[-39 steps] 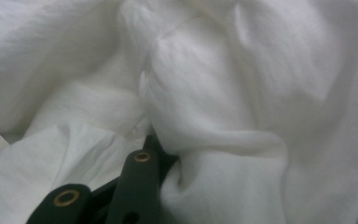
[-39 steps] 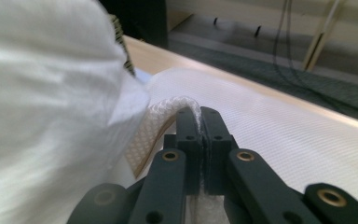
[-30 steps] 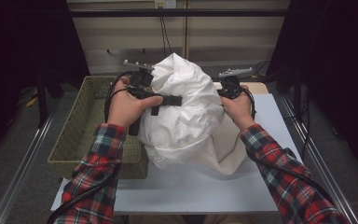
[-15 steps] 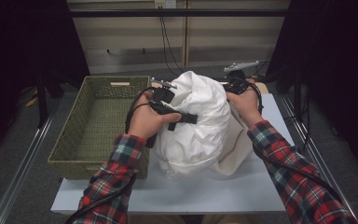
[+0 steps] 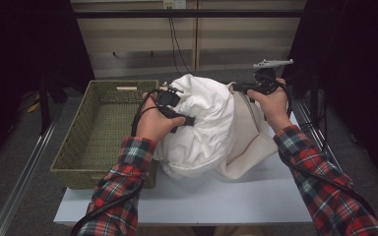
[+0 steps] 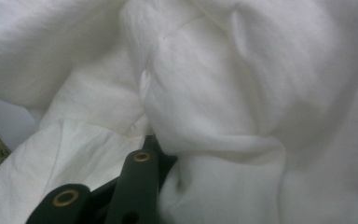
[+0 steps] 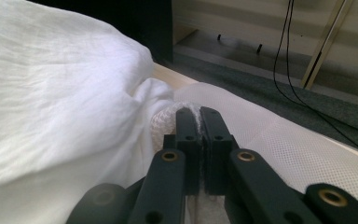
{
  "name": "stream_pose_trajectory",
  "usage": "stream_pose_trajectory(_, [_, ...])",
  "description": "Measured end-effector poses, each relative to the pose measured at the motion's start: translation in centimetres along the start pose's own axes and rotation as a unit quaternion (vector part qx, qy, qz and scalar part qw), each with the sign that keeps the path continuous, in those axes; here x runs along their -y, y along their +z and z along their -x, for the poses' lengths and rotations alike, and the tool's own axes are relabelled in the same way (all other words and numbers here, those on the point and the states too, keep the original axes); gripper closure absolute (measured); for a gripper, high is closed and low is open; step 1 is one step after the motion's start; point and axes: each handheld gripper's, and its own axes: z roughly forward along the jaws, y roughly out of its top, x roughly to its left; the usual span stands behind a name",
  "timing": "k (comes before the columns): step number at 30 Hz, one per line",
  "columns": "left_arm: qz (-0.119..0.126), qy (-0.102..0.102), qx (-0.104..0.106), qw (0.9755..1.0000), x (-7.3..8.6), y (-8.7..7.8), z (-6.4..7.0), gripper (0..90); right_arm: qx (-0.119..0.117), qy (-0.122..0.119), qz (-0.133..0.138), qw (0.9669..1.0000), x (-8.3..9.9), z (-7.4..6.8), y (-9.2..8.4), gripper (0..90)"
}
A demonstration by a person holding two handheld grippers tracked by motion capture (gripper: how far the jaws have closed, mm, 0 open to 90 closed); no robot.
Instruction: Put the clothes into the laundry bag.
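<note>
We see the left hand-held gripper point(image 5: 189, 119) level, its forearm angled in, clamped on a fold of the soft, crumpled white cloth point(image 5: 202, 123) bulging ahead of it on the bench point(image 5: 226, 196). The right hand-held gripper point(image 5: 236, 87), raised higher and pointing inward, is closed on the mesh bag's point(image 5: 248, 128) woven edge. A woven basket point(image 5: 98, 132) sits outside the left hand

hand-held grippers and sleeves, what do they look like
Both sleeves are red, dark and white plaid flannel. Each hand-held gripper, left and right, is black, with a black cable trailing from it. The right one carries a grey three-cornered plate on top. Up close, the black jaws show brass-coloured rivets at their joints.
</note>
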Motion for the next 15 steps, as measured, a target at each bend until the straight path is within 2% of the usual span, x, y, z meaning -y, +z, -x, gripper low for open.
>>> stream_pose_trajectory(1, [0.0,0.0,0.0,1.0,0.0,0.0,0.0,69.5,0.0,0.0,0.0,1.0,0.0,0.0,0.0,87.8])
stream_pose_trajectory(3, [0.001,0.004,0.021,0.9998,0.3,0.0,0.4,69.4,0.004,0.002,-0.007,1.0,0.3,0.2,0.0,87.8])
stream_pose_trajectory(4, [0.001,0.004,0.021,0.9998,0.3,0.0,0.4,69.4,0.004,0.002,-0.007,1.0,0.3,0.2,0.0,87.8])
stream_pose_trajectory(5, [0.001,0.014,0.033,0.9994,0.3,0.1,0.8,69.4,0.005,0.002,-0.013,0.9999,0.7,0.2,0.3,87.8])
stream_pose_trajectory(6, [0.001,0.014,0.033,0.9994,0.3,0.1,0.8,69.4,0.005,0.002,-0.013,0.9999,0.7,0.2,0.3,87.8])
stream_pose_trajectory(8, [0.004,0.013,0.048,0.9988,0.2,0.1,1.4,69.4,0.007,0.004,-0.017,0.9998,1.0,0.1,0.7,87.8])
stream_pose_trajectory(9, [0.009,0.019,0.067,0.9975,0.0,-0.2,1.7,69.4,0.003,0.006,-0.021,0.9998,1.3,0.0,1.1,87.8])
stream_pose_trajectory(10, [0.009,0.019,0.067,0.9975,0.0,-0.2,1.7,69.4,0.003,0.006,-0.021,0.9998,1.3,0.0,1.1,87.8])
stream_pose_trajectory(12, [0.014,0.025,0.082,0.9963,-0.2,-0.6,2.2,69.4,0.001,0.006,-0.026,0.9996,1.7,-0.1,1.7,87.9])
stream_pose_trajectory(15, [0.029,0.038,0.109,0.9929,-0.7,-1.5,3.1,69.4,-0.001,0.008,-0.033,0.9994,2.2,-0.1,2.4,87.9])
